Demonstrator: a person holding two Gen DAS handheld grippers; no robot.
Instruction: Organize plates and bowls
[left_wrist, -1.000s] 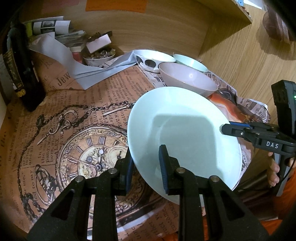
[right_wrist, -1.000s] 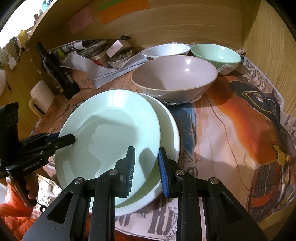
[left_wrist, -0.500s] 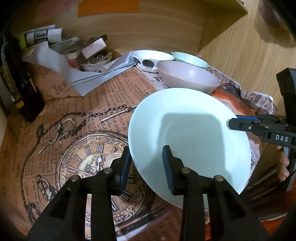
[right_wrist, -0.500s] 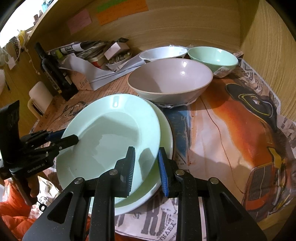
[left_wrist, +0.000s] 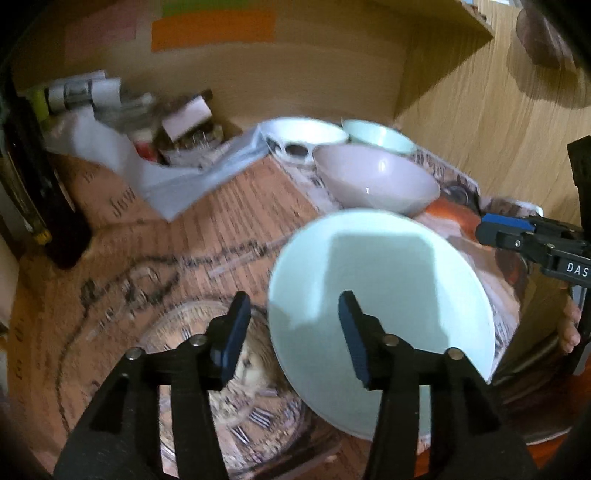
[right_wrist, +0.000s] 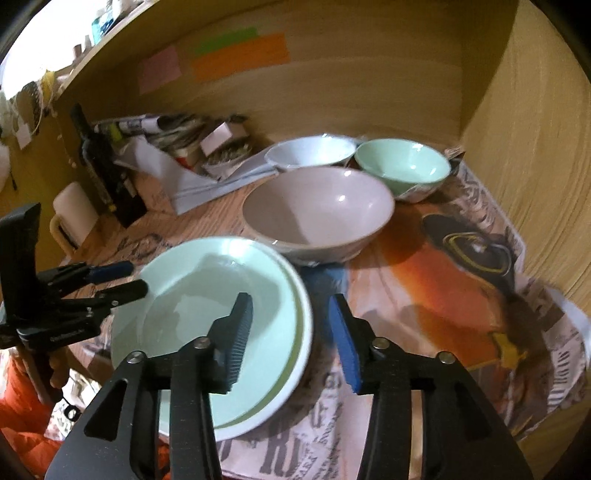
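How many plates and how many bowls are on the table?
Plates: 2, a pale green round plate stacked on a white round plate with a green ring.
Bowls: 3, a big grey-pink bowl, a white bowl, a mint green bowl.
Total: 5

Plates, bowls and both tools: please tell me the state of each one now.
Top green plate: lying on the lower plate, released.
Lower plate: flat underneath.
Grey bowl: upright, empty.
Green bowl: upright, empty.
White bowl: upright.
Left tool: opening, pads off the plate.
Right tool: opening, pads off the plates.
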